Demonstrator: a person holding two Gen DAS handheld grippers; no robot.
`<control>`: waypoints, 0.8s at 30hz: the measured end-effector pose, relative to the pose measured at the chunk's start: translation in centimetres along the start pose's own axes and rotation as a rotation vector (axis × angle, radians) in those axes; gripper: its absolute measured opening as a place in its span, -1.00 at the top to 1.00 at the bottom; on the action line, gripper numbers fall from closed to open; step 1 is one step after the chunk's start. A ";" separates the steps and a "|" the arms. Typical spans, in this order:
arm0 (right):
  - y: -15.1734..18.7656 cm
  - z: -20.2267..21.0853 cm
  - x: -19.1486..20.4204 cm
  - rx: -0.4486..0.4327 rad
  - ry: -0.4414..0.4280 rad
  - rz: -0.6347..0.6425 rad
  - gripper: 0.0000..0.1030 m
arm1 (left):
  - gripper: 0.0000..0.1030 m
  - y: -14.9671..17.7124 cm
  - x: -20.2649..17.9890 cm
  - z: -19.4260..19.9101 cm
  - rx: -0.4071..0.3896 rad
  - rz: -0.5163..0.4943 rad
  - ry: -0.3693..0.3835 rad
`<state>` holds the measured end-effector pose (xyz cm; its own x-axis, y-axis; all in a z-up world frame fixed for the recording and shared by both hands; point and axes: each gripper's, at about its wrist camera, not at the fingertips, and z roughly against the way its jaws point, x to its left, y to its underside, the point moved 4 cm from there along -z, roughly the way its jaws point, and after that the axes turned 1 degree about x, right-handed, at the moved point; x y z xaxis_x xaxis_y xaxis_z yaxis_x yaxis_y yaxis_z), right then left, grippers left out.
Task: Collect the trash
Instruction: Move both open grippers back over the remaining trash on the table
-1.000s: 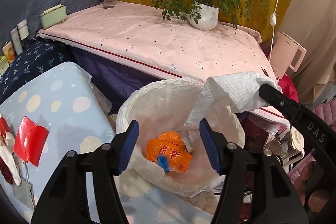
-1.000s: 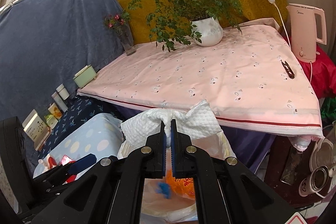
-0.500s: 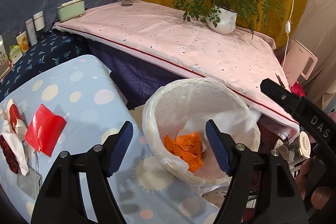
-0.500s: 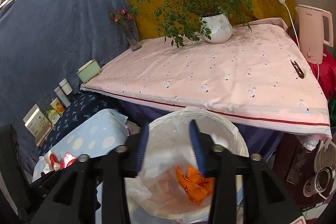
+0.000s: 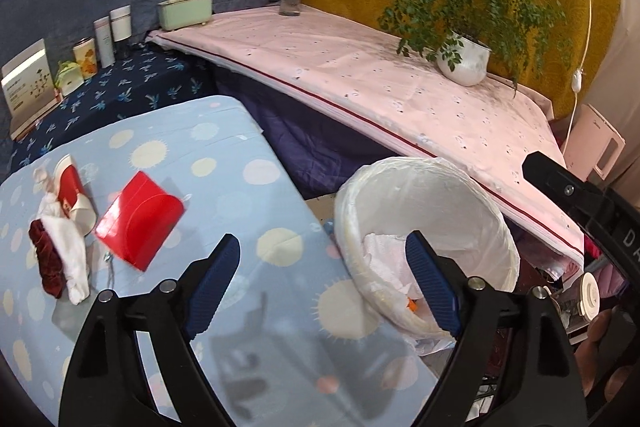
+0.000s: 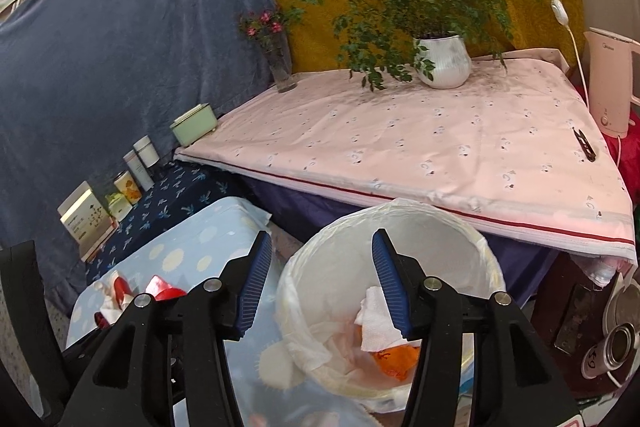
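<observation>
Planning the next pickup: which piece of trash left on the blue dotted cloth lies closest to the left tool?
The red folded packet. It lies just beyond the open left tool, while the red-and-white paper cup and white tissue sit farther left.

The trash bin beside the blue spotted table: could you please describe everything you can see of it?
The trash bin is round, white and lined with a thin translucent plastic bag folded over its rim. It stands upright below the pink-clothed table's edge. Inside lie a crumpled white paper towel and an orange wrapper. The open right gripper hovers above it.
</observation>
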<state>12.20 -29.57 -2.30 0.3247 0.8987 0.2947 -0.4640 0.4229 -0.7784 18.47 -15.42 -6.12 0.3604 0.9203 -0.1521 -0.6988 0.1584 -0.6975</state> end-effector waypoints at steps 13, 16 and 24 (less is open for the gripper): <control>3.0 -0.1 7.5 0.064 -0.099 0.097 -0.01 | -0.57 2.3 8.9 2.8 0.000 0.155 -0.085; 4.0 -0.3 9.3 0.083 -0.123 0.123 -0.01 | -0.57 3.0 11.4 3.5 0.000 0.193 -0.113; 6.3 -1.2 14.1 0.132 -0.176 0.193 -0.01 | -0.59 4.7 18.3 4.6 0.005 0.314 -0.188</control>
<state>14.84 -14.37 -3.71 0.0778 0.9654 0.2491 -0.6105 0.2436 -0.7536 18.95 3.83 -8.97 0.0086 0.9739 -0.2267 -0.7607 -0.1408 -0.6337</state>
